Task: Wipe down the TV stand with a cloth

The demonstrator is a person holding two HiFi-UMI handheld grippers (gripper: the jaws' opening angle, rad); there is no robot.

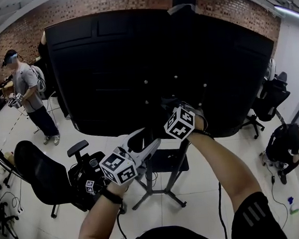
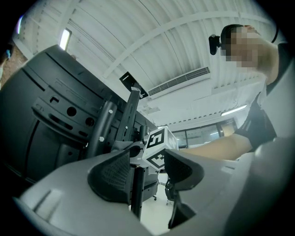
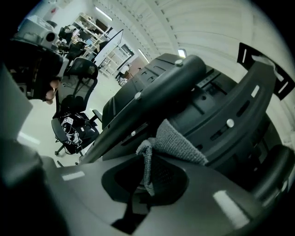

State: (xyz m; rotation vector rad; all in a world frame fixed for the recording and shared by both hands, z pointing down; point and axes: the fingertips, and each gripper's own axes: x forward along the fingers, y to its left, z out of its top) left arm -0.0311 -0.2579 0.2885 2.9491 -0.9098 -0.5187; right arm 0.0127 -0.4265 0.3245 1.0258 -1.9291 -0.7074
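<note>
Firmly clamped, the right gripper [image 3: 148, 179] has a bunched fold of the grey cloth [image 3: 180, 145] between its jaws. The rest of the fabric fans out ahead of them against the dark bracket and post at the back of the TV stand [image 1: 171, 177]. The left gripper [image 2: 145, 171] has its jaws apart and grips nothing. A thin black upright of the stand runs through the gap, close to the left pad, but I cannot tell whether they touch.

The cloth looks light, soft and limp, with a nubby knit that should drag rather than slide on the smooth plastic and metal. It is best taken by a gathered fold, as it is here, so that a pad of fabric leads and the hard jaws stay off the surface. The stand itself reads as rigid and heavy, and it carries the large black TV [image 1: 134, 65] high up. I would therefore wipe with light pressure and let the open gripper steady the upright.

By count there is one cloth, one stand, one screen and two grippers in hand. Farther out are two office chairs, one at the left [image 1: 40, 175] and one at the right [image 1: 270, 98], and two other people, one standing [image 1: 28, 93] and one crouching [image 1: 287, 146].
</note>
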